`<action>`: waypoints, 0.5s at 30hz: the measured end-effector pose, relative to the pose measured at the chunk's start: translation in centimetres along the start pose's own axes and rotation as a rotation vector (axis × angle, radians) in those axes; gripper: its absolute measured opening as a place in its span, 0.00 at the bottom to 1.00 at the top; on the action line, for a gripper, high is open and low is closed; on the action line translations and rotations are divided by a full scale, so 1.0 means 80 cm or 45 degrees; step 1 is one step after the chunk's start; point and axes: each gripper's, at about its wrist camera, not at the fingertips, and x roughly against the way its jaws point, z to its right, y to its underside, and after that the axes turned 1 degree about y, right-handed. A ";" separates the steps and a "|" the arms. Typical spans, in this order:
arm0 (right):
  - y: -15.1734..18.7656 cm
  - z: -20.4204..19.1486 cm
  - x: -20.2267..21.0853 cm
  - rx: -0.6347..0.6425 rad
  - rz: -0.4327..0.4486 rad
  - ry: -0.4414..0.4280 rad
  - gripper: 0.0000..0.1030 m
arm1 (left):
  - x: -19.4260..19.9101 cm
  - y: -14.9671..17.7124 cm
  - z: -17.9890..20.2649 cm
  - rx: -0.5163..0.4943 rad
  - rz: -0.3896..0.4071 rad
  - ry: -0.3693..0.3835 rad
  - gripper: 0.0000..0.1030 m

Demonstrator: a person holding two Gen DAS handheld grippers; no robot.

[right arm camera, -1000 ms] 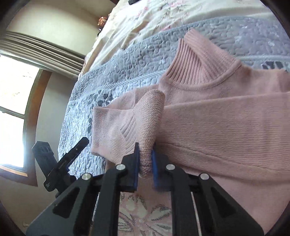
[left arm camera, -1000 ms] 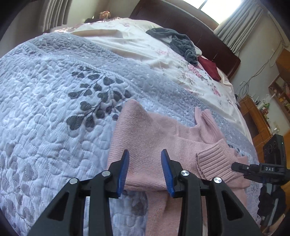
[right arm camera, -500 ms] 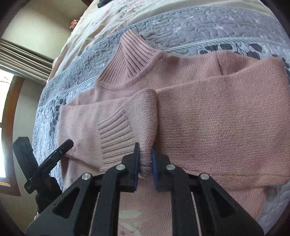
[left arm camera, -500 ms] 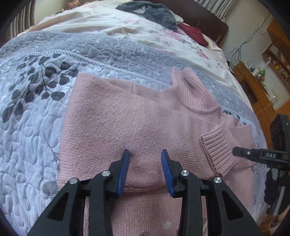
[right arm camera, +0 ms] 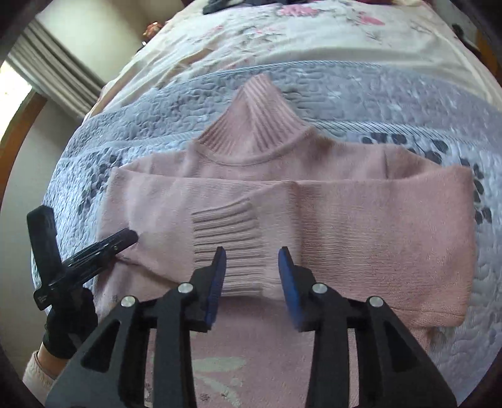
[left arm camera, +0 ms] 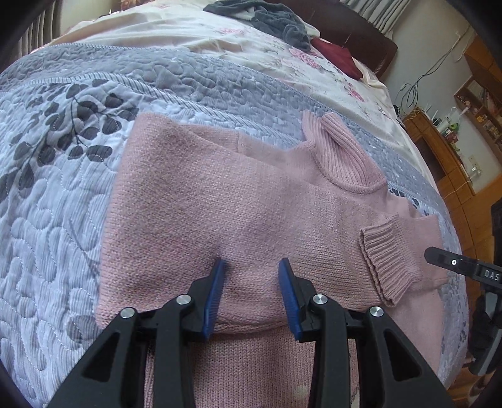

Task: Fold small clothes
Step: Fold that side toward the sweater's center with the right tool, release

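A pink knit sweater (left arm camera: pixel 238 204) lies flat on the grey quilted bedspread (left arm camera: pixel 53 194), its ribbed collar (left arm camera: pixel 342 157) toward the pillows. Both sleeves are folded across the chest, and one ribbed cuff (right arm camera: pixel 229 241) rests on top. My left gripper (left arm camera: pixel 251 276) hovers open over the folded sleeve near the chest's lower edge, holding nothing. My right gripper (right arm camera: pixel 252 263) is open just above the cuff, with the cuff lying loose between its fingers. The left gripper's body (right arm camera: pixel 81 254), held by a gloved hand (right arm camera: pixel 67 332), shows at the left of the right wrist view.
A grey garment (left arm camera: pixel 269 18) and a dark red cloth (left arm camera: pixel 337 56) lie on the floral cream sheet (left arm camera: pixel 194 40) near the headboard. Wooden shelving (left arm camera: pixel 464 157) stands past the bed's right edge. Curtains (right arm camera: pixel 59 69) hang beside a window at the left.
My right gripper opened and let go of the sleeve cuff, which now lies flat across the chest. The left gripper moved over the sweater and stayed open.
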 end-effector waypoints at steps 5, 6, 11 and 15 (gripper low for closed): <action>-0.002 -0.061 -0.037 0.161 -0.083 0.110 0.40 | 0.000 0.001 -0.001 0.003 0.000 0.005 0.35; 0.001 -0.069 -0.048 0.180 -0.106 0.135 0.40 | 0.000 0.001 -0.002 0.006 -0.002 0.008 0.35; 0.016 -0.082 -0.088 0.222 -0.164 0.247 0.41 | 0.000 0.001 -0.001 -0.009 -0.008 0.012 0.36; 0.013 -0.070 -0.085 0.201 -0.159 0.241 0.19 | -0.001 0.000 -0.001 -0.015 -0.010 0.017 0.36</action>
